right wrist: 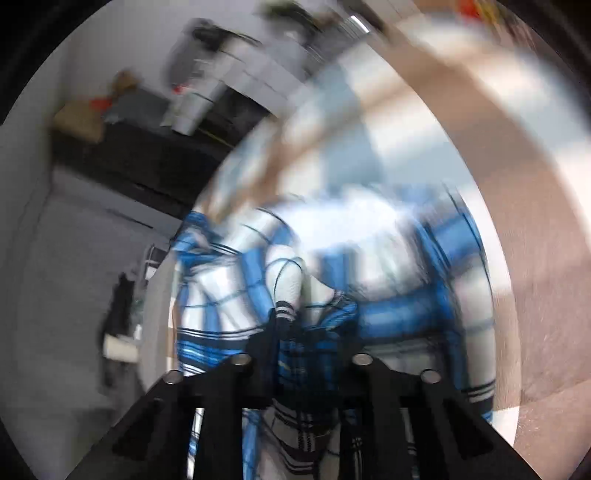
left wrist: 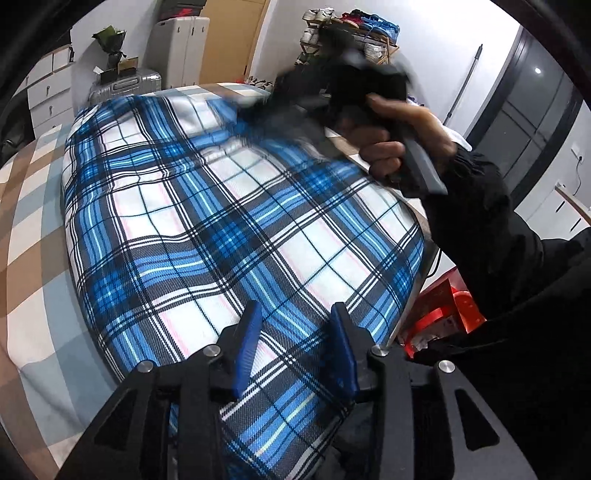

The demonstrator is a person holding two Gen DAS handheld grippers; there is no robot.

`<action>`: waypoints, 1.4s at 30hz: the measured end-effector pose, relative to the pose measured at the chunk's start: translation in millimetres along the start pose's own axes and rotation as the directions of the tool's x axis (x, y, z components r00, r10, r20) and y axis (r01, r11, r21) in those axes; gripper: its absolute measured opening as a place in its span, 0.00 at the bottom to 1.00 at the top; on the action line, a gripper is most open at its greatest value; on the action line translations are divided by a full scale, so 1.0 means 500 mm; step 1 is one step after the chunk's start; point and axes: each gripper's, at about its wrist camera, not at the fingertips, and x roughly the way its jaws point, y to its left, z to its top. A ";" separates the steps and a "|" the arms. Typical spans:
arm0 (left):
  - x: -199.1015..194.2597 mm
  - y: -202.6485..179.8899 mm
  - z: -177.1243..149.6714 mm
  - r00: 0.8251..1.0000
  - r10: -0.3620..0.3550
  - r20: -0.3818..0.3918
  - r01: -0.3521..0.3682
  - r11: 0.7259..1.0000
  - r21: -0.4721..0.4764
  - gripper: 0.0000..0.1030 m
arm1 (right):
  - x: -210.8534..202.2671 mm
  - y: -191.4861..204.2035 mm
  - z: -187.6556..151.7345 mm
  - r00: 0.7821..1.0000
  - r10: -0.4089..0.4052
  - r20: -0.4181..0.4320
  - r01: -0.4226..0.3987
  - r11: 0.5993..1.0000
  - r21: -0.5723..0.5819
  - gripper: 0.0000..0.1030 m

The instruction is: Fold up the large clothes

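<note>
Nearest me, my left gripper (left wrist: pixel 295 347) stands with its blue pads (left wrist: pixel 246 350) apart, the plaid cloth (left wrist: pixel 229 221) running between them but not pinched. It's spread over the checked bedspread (left wrist: pixel 29 229), its near edge at my fingers. I'd judge it soft, light and floppy, so best taken at an edge or corner. Farther off, my right gripper (right wrist: pixel 303 332) looks clamped on a bunched fold, though blur hides its pads. Beyond, a shoe rack (left wrist: pixel 354 33) stands by the wall.

shirt (left wrist: pixel 221 206) on bed (left wrist: pixel 33 206), suitcase (left wrist: pixel 125 85) behind
</note>
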 end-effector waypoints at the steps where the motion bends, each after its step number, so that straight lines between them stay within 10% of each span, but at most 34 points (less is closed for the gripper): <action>1: -0.002 0.000 -0.001 1.000 -0.001 -0.001 0.001 1.000 -0.003 0.31 | -0.020 0.047 -0.010 0.999 0.018 0.042 -0.013 0.993 -0.119 0.14; 4: -0.006 0.001 -0.007 1.000 -0.014 0.000 0.014 1.000 -0.016 0.32 | -0.055 0.220 -0.102 0.998 0.068 0.017 -0.045 0.812 -0.583 0.17; 6: -0.008 -0.001 -0.008 1.000 -0.017 0.001 0.017 1.000 -0.016 0.32 | -0.038 0.260 -0.149 0.997 0.041 -0.061 -0.072 0.727 -0.683 0.23; 12: -0.018 -0.010 -0.008 1.000 -0.015 0.009 0.015 1.000 -0.015 0.32 | -0.015 0.212 -0.126 0.997 -0.018 -0.069 -0.024 0.824 -0.566 0.26; 15: -0.024 -0.014 -0.010 1.000 -0.014 0.010 0.015 1.000 -0.014 0.32 | -0.043 0.157 -0.084 0.986 -0.167 0.018 0.154 0.851 -0.502 0.20; 17: -0.027 -0.017 -0.014 1.000 -0.015 0.012 0.015 1.000 -0.011 0.32 | -0.044 0.090 -0.057 0.972 -0.234 -0.013 0.210 0.896 -0.391 0.39; 19: -0.028 -0.021 -0.014 1.000 -0.019 0.015 0.019 1.000 -0.011 0.32 | -0.044 0.031 -0.044 0.983 -0.150 -0.108 0.117 0.956 -0.268 0.59; 23: -0.020 0.003 0.008 0.999 -0.047 0.017 0.047 0.998 -0.034 0.32 | -0.052 -0.034 -0.048 0.995 -0.012 -0.098 0.005 0.997 -0.072 0.57; 24: -0.017 0.020 0.017 0.997 -0.067 0.027 0.068 0.996 -0.056 0.32 | -0.045 -0.027 -0.056 0.994 -0.037 -0.099 0.029 0.996 -0.088 0.53; 26: -0.042 0.059 0.046 0.986 -0.132 0.102 0.147 0.976 -0.159 0.32 | -0.038 0.017 -0.072 0.994 -0.090 -0.069 0.076 0.979 -0.187 0.11; 34: -0.060 0.135 0.172 0.944 -0.126 0.305 0.244 0.888 -0.390 0.50 | -0.023 0.245 -0.219 0.986 -0.164 0.016 0.133 0.735 -0.665 0.13; 39: 0.027 0.129 0.208 0.986 -0.070 0.148 0.126 0.903 -0.411 0.50 | -0.007 0.241 -0.238 0.980 -0.198 -0.013 0.140 0.739 -0.659 0.14; 42: 0.055 0.159 0.199 0.995 -0.003 0.102 0.055 0.860 -0.508 0.40 | -0.019 0.238 -0.239 0.985 -0.159 -0.059 0.083 0.754 -0.651 0.20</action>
